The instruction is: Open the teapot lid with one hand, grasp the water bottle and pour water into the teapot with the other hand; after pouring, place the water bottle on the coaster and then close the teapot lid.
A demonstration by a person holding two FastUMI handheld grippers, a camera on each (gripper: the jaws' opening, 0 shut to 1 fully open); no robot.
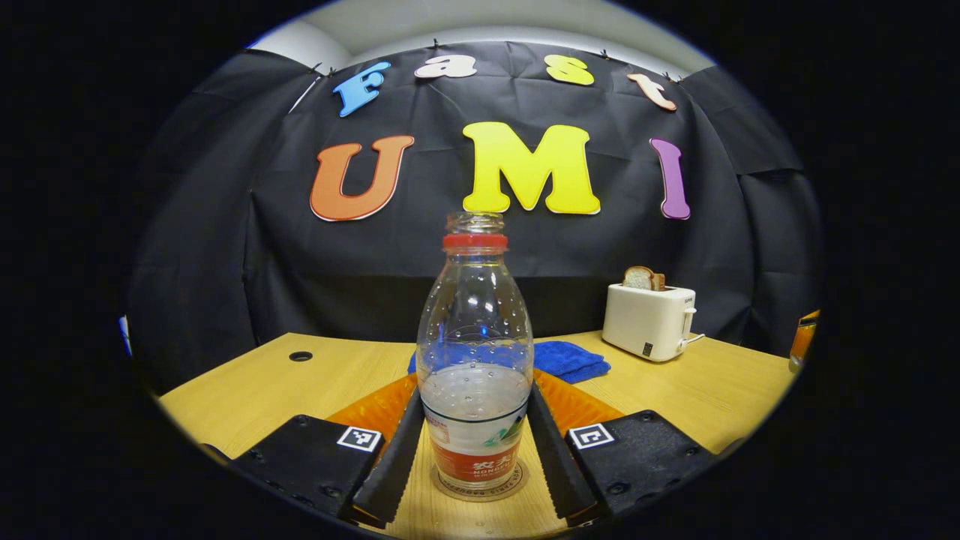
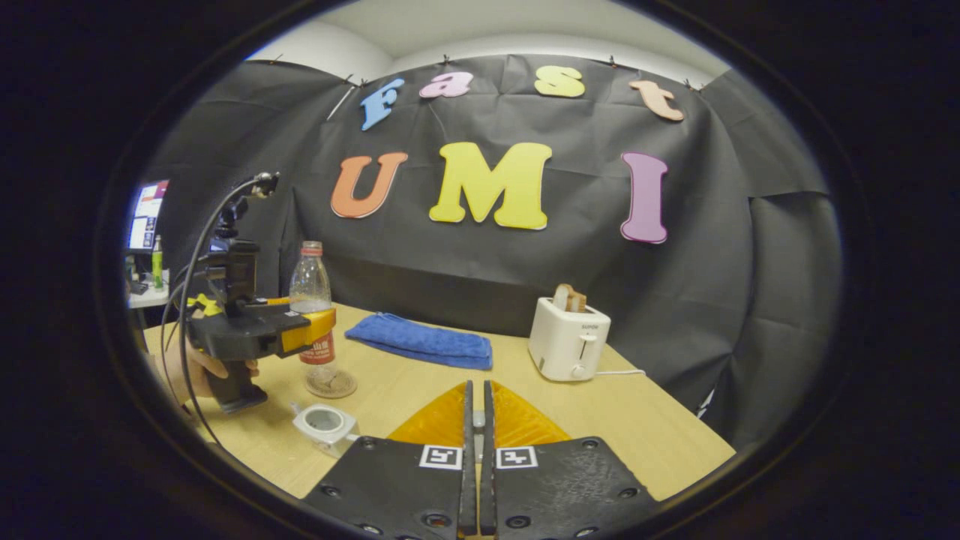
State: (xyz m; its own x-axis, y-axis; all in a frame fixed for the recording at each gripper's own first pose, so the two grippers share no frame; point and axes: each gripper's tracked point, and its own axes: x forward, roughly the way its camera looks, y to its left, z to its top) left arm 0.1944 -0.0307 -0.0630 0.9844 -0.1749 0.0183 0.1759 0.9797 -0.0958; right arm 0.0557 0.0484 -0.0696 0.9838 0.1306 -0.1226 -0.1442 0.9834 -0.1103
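A clear water bottle (image 1: pixel 475 337) with a red label and no cap stands upright on a round coaster (image 1: pixel 522 480), about a third full. My left gripper (image 1: pixel 476 394) has a finger pressed on each side of its lower body. In the right gripper view that bottle (image 2: pixel 310 300) and coaster (image 2: pixel 330 386) stand at the left, with the left gripper (image 2: pixel 247 330) in a hand. The small white teapot (image 2: pixel 324 424) sits lidless in front of the coaster. My right gripper (image 2: pixel 478 386) hovers right of it, its fingers nearly together on a thin grey sliver that looks like the lid.
A white toaster (image 2: pixel 568 341) with bread stands at the back right. A folded blue cloth (image 2: pixel 424 341) lies behind the bottle. The wooden table (image 1: pixel 247 390) has a cable hole (image 1: pixel 300 355) at the back left. A person's hand (image 2: pixel 191 367) holds the left gripper's handle.
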